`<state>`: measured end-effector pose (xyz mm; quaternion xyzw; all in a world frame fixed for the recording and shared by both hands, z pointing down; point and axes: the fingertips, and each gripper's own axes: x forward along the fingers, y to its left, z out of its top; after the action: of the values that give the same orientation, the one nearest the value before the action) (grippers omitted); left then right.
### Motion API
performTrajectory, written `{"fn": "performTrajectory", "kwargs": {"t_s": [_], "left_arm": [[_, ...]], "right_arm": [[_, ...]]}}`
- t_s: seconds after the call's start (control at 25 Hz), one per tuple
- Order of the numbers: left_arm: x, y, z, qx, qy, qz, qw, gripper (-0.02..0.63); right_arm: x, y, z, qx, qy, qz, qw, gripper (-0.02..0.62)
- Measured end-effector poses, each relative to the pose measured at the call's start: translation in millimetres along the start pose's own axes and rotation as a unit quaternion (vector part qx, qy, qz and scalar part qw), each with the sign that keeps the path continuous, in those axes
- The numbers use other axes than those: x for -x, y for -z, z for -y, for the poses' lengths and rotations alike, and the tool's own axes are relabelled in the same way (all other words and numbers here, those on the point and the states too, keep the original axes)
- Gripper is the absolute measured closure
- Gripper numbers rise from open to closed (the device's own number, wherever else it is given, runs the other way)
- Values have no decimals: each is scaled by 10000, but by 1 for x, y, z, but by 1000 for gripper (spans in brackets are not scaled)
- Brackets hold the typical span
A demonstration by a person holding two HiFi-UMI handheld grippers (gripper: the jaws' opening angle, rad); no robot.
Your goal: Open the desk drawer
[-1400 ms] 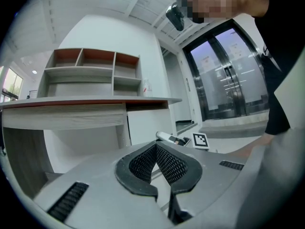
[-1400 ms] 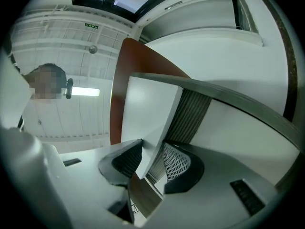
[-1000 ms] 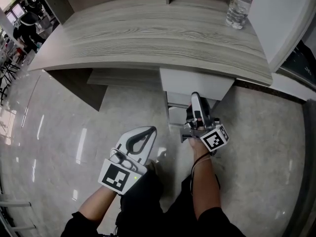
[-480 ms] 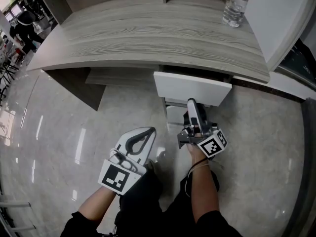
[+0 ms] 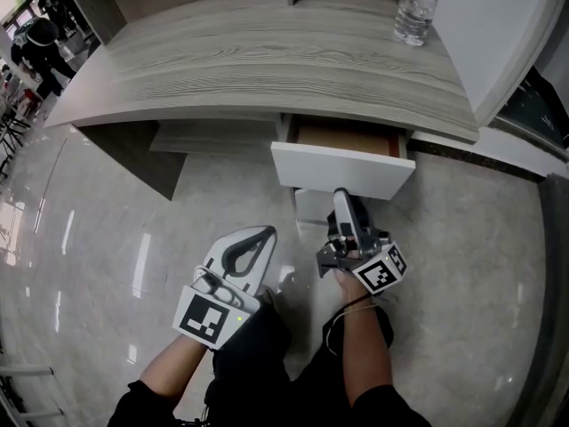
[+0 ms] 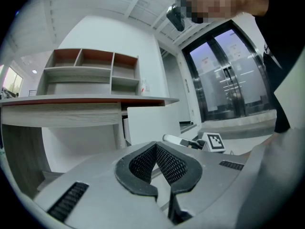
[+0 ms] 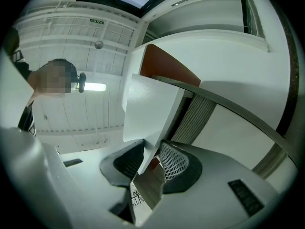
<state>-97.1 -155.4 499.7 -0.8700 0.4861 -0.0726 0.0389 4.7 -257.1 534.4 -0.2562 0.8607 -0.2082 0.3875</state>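
Observation:
The white drawer front point(image 5: 342, 167) stands pulled out from under the grey wood desk point(image 5: 267, 60), and the drawer's brown inside point(image 5: 347, 138) shows behind it. My right gripper point(image 5: 340, 197) points up at the front's lower edge. In the right gripper view the front point(image 7: 147, 113) sits between the pads of the right gripper point(image 7: 151, 152); the jaws have just been closing and are shut on it. My left gripper point(image 5: 260, 236) hangs over the floor to the left, apart from the desk. Seen along its own jaws, the left gripper point(image 6: 155, 146) is shut on nothing.
A water bottle point(image 5: 416, 7) stands at the desk's back right. A lower white panel point(image 5: 308, 206) sits under the drawer. There is a white cabinet point(image 5: 498, 34) on the right, and an open shelf unit point(image 6: 90, 73) on the desk. People point(image 5: 40, 38) stand far left on the glossy floor.
The drawer has slid out toward me with my right gripper on its front, and its brown inside now shows. The left gripper has stayed put.

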Motion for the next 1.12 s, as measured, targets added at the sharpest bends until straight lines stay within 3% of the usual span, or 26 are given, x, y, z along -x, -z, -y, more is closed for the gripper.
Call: {"fn": "performTrajectory", "kwargs": {"t_s": [1.12], "left_arm": [[5, -4, -1, -41, -70, 61, 9999, 601]], "right_arm": [[28, 14, -35, 347, -241, -308, 9986, 500]]}}
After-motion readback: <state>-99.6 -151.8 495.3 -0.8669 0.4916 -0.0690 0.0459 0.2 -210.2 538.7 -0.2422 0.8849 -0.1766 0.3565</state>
